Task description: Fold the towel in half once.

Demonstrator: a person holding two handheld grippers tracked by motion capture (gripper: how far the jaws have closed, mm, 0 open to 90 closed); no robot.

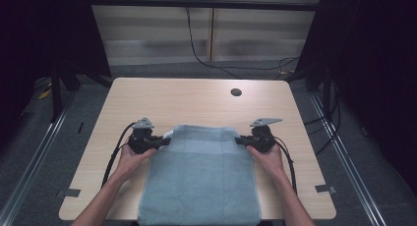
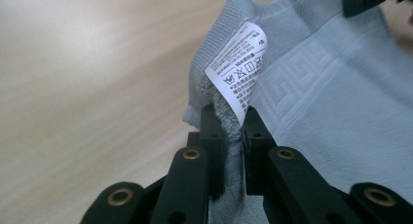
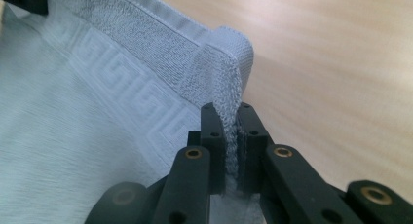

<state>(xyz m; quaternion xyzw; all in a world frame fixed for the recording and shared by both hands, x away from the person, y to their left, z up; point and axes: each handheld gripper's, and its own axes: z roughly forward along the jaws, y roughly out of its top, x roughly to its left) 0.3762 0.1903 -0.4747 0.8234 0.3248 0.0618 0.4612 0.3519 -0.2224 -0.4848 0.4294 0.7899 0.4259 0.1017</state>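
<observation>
A pale blue towel (image 1: 201, 172) lies on the wooden table (image 1: 196, 100), reaching from its middle to the near edge. My left gripper (image 1: 164, 142) is shut on the towel's far left corner (image 2: 219, 95), where a white care label (image 2: 241, 68) hangs. My right gripper (image 1: 240, 140) is shut on the far right corner (image 3: 226, 73). Both corners are lifted slightly, with the cloth pinched between the black jaws. A woven key-pattern band (image 3: 126, 100) runs along the towel's far edge. In the left gripper view, the right gripper's tip (image 2: 370, 0) shows at the top right.
A round cable hole (image 1: 236, 92) sits in the table at the back right. Bare wood lies beyond the towel and at both sides. Dark curtains and cables surround the table. Tape marks (image 1: 325, 188) lie near the front corners.
</observation>
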